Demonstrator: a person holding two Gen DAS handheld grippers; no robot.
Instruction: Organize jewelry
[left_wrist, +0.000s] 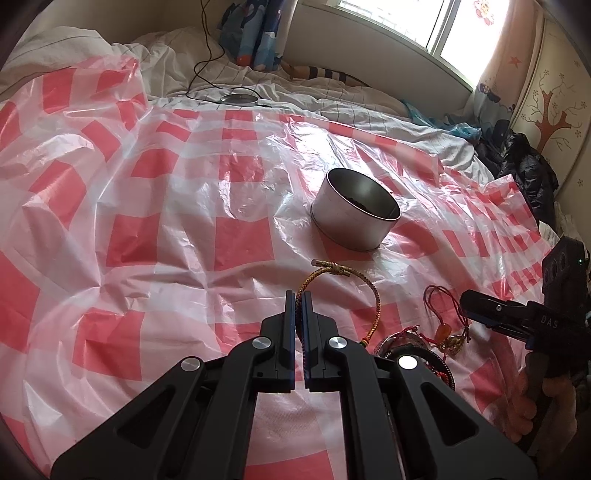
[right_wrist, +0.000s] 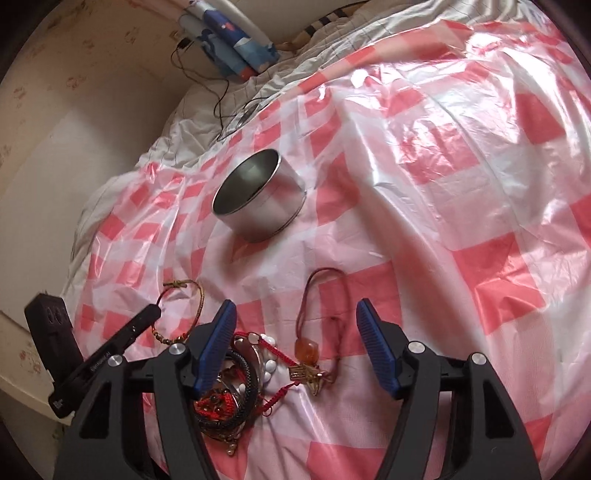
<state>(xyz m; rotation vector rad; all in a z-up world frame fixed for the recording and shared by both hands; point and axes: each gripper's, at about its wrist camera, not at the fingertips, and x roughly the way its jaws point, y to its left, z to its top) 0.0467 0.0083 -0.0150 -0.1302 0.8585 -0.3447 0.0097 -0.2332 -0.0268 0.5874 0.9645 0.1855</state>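
Observation:
A round silver tin (left_wrist: 356, 208) stands open on the red-checked plastic sheet; it also shows in the right wrist view (right_wrist: 258, 201). My left gripper (left_wrist: 300, 295) is shut on a gold braided bracelet (left_wrist: 371, 291), which also shows in the right wrist view (right_wrist: 197, 306). My right gripper (right_wrist: 295, 317) is open above a dark red cord with an amber bead (right_wrist: 308, 350). A pile of red, black and white jewelry (right_wrist: 236, 384) lies under its left finger. The right gripper also shows in the left wrist view (left_wrist: 469, 302).
The checked plastic sheet (left_wrist: 166, 229) covers a bed with white bedding (left_wrist: 295, 99). A black cable and a round disc (left_wrist: 239, 99) lie at the far side. Dark clothing (left_wrist: 524, 166) is heaped at the right by the window.

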